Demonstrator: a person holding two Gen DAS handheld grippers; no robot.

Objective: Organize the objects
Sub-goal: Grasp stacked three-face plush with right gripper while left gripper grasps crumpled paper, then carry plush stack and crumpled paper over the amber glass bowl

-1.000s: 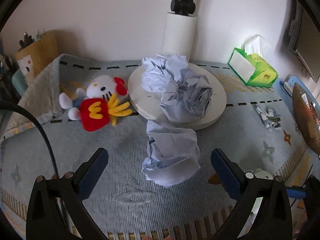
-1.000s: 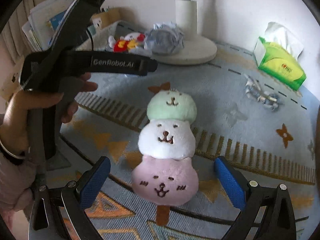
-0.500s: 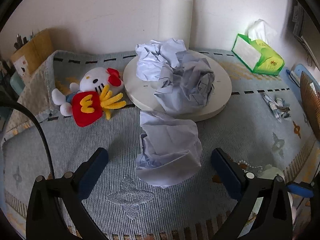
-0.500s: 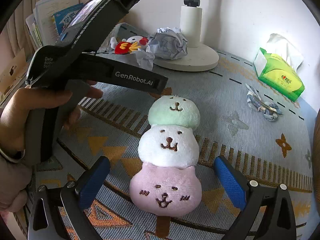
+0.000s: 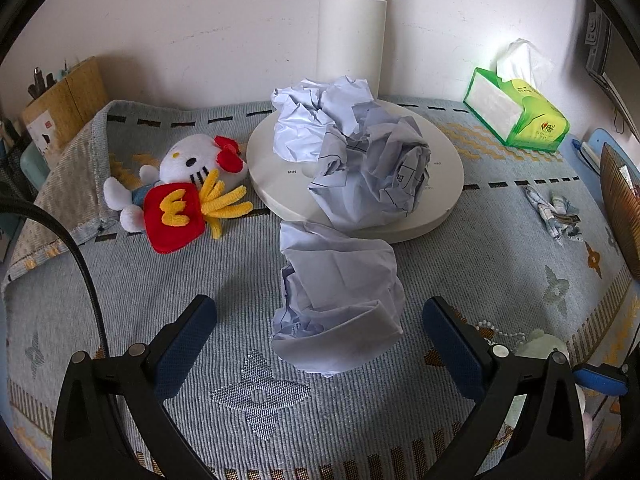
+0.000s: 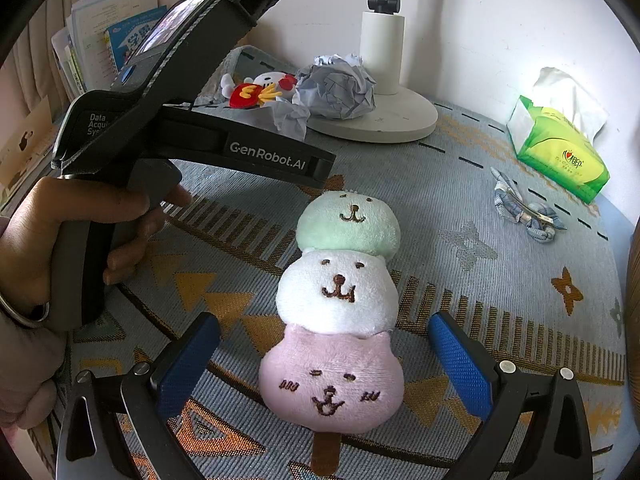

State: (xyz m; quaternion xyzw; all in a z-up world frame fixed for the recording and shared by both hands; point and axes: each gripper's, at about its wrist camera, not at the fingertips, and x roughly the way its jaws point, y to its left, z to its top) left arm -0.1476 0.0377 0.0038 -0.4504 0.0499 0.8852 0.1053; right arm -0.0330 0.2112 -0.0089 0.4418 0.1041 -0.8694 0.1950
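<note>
Two paper wads (image 5: pixel 352 160) beyond nearer wad (image 5: pixel 340 300)

Black gripper (image 6: pixel 324 360) frames, blue pads, perhaps silver screws.

Left claw (image 5: pixel 320 336) wide apart – crumpled paper (image 5: pixel 336 304) btwn pads, on mat (image 5: pixel 160 288)

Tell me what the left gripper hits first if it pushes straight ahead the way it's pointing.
The left gripper, jaws open, would probably meet the crumpled paper lying on the cloth between its fingers. Behind that sits more crumpled paper on the white lamp base, though depth is uncertain.
</note>
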